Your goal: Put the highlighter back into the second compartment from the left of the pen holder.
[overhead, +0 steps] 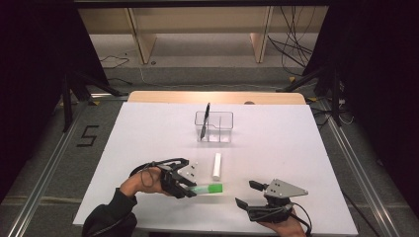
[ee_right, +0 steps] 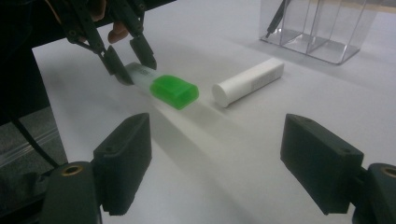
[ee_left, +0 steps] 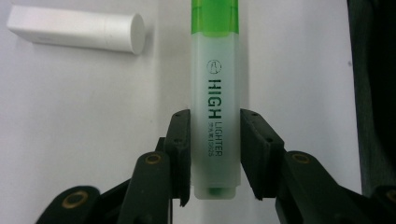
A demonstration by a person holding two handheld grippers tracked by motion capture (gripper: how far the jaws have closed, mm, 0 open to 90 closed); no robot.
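Frosted plastic highlighter [ee_left: 215, 116], glossy green cap; matt white table [overhead: 276, 148].

Green highlighter [ee_right: 161, 86] — betw. far claw's [ee_right: 131, 59] pads

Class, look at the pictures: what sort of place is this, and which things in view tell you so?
Probably a lab recording station: a white table between dark curtains, tripod legs and loose cables on the floor, and a taped number 5.

A white tube [overhead: 216, 165] lies before a clear divided holder [overhead: 214, 126] (black pen [overhead: 206, 119] inside).
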